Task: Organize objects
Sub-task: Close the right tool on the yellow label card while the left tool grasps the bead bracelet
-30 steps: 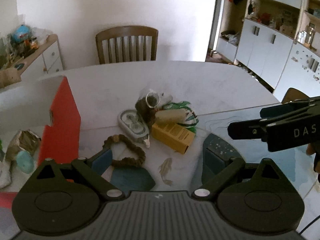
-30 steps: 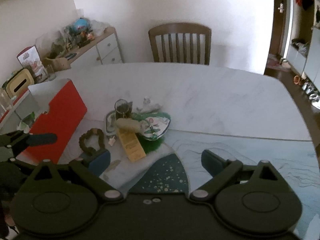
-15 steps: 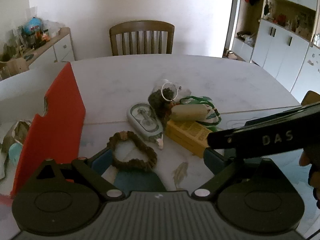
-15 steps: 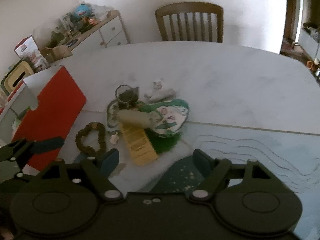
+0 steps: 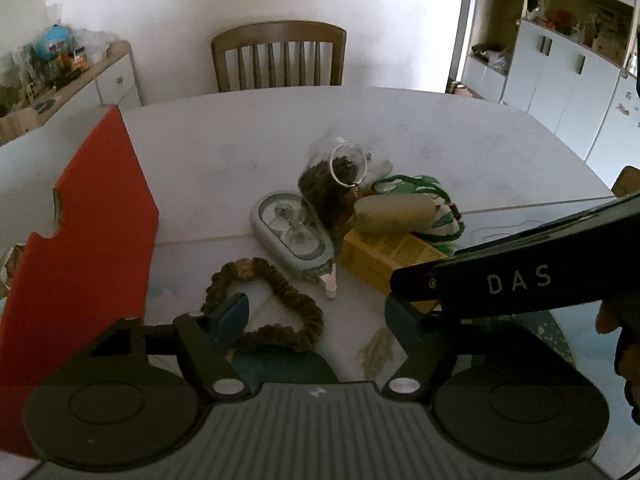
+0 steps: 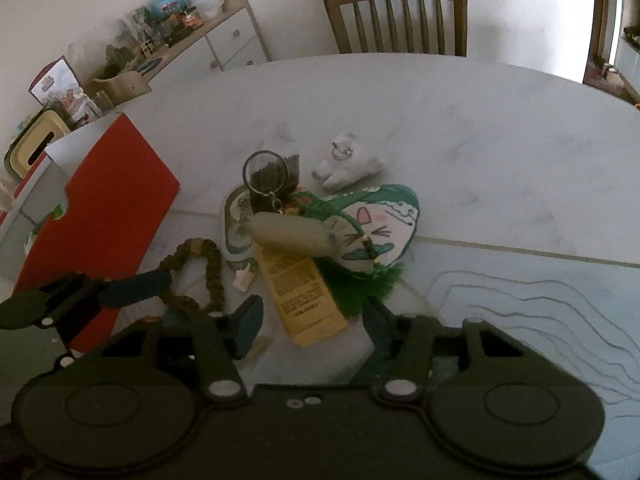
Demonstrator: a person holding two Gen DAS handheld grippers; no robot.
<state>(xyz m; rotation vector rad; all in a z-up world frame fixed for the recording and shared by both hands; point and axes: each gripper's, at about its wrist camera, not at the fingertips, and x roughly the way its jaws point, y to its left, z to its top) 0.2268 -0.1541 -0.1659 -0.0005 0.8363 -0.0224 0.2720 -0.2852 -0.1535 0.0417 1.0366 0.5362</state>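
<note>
A pile of small objects lies mid-table: a brown scrunchie (image 5: 264, 304) (image 6: 200, 276), a correction tape dispenser (image 5: 292, 236), a yellow box (image 5: 392, 256) (image 6: 304, 292), a beige pouch (image 5: 396, 208) (image 6: 292, 232), a green cat-print bag (image 6: 380, 224), a dark fuzzy keyring (image 6: 268, 176) and a white plush (image 6: 348, 160). My left gripper (image 5: 316, 312) is open, low over the scrunchie. My right gripper (image 6: 312, 324) is open, just before the yellow box. It crosses the left wrist view (image 5: 516, 284) at the right.
A red-and-white storage box (image 5: 84, 216) (image 6: 100, 212) stands open at the left with items inside. A wooden chair (image 5: 280, 56) is at the table's far side. A cluttered sideboard (image 6: 188, 36) stands at the left, and cabinets (image 5: 568, 60) at the right.
Both grippers have moved forward and down toward the pile. The left one now hangs over the scrunchie and the right one reaches the yellow box.
</note>
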